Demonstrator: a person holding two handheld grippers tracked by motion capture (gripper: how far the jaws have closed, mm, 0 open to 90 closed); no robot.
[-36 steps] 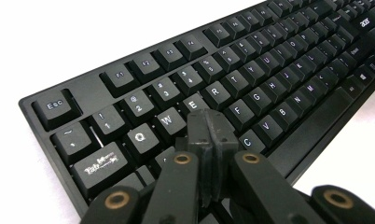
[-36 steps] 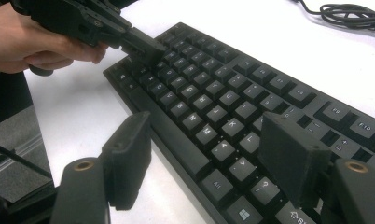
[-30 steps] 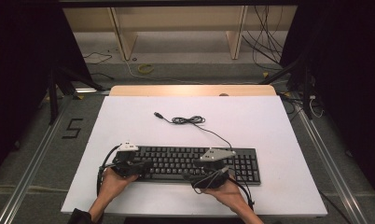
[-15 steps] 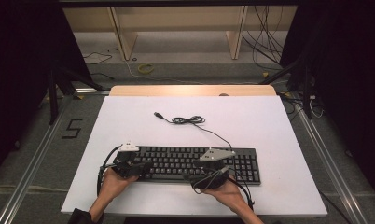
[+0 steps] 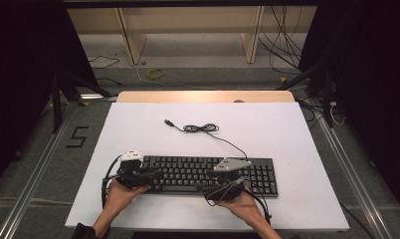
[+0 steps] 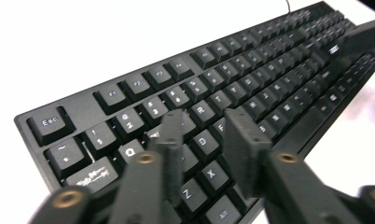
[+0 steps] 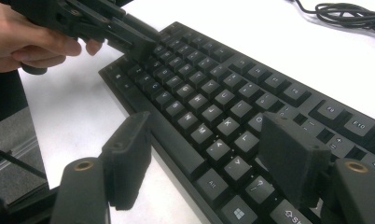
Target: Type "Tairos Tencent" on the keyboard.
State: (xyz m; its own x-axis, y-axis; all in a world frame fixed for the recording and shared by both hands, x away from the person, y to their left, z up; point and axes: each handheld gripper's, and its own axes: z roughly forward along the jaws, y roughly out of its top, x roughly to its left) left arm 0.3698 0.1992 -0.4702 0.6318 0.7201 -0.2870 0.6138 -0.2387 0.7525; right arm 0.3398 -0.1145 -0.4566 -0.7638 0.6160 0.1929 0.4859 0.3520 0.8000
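Observation:
A black keyboard (image 5: 198,172) lies along the near edge of the white table (image 5: 287,134). Its cable (image 5: 203,128) coils behind it and ends in a free plug (image 5: 167,121). My left gripper (image 5: 154,175) hovers over the keyboard's left end. Its jaws have just been opening, and in the left gripper view it (image 6: 204,133) stands open above the letter keys (image 6: 251,79) with nothing gripped. My right gripper (image 5: 219,181) is at the keyboard's front edge. It (image 7: 209,144) is open wide, one jaw off the front edge and the other over the keys (image 7: 213,88).
A wooden strip (image 5: 203,96) runs along the table's far edge, with shelf legs and floor cables beyond. The coiled cable (image 7: 349,11) lies past the keyboard. The left hand and its gripper (image 7: 129,39) reach in at that keyboard end.

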